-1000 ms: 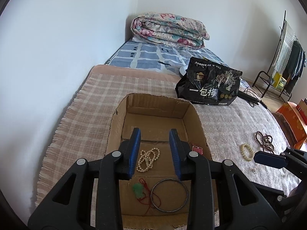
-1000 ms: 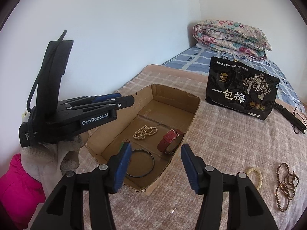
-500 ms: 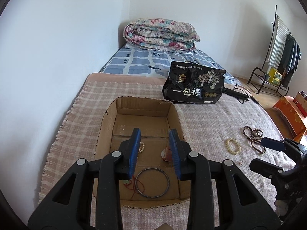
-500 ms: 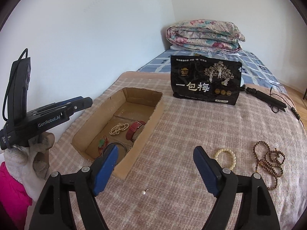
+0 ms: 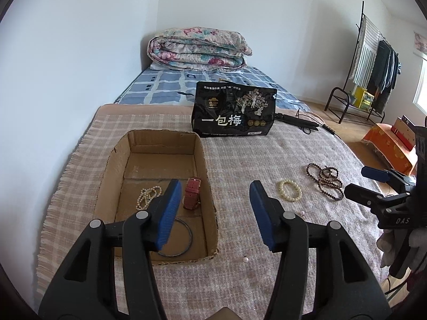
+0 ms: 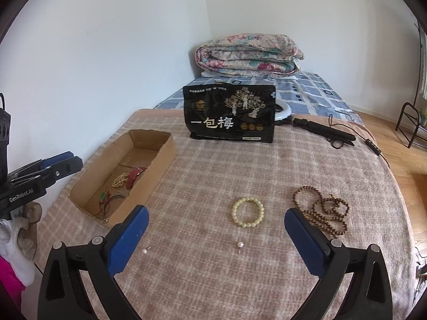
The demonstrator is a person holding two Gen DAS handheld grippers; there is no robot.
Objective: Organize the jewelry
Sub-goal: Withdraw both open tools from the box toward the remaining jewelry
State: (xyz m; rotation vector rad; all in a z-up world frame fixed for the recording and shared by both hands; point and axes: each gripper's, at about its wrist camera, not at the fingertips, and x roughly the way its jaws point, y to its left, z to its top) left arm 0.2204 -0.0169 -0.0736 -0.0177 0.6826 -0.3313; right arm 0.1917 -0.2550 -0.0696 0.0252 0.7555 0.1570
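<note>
An open cardboard box point(image 5: 205, 170) point(image 6: 160, 165) lies on the plaid blanket. It holds a pearl necklace point(image 5: 146, 196), a red watch strap point(image 5: 191, 193), a dark ring bangle point(image 5: 184, 240) and a green pendant on red cord point(image 6: 103, 196). On the blanket to its right lie a cream bead bracelet point(image 6: 248, 211) point(image 5: 289, 190), a brown bead string point(image 6: 323, 212) point(image 5: 325, 180) and two pearl earrings point(image 6: 240, 245) point(image 6: 145, 250). My left gripper point(image 5: 213, 210) is open and empty over the box's right wall. My right gripper point(image 6: 214, 236) is open and empty, just short of the bracelet.
A black snack bag point(image 6: 230, 114) stands behind the box. A ring light with black handle and cable point(image 6: 320, 130) lies at the back right. A folded floral quilt point(image 6: 248, 54) sits on the bed. A clothes rack point(image 5: 371, 61) and an orange box point(image 5: 392, 146) stand on the floor.
My left gripper's jaws have opened wide and it has drawn back and right from inside the box. My right gripper has swung right from the box toward the bracelet.
</note>
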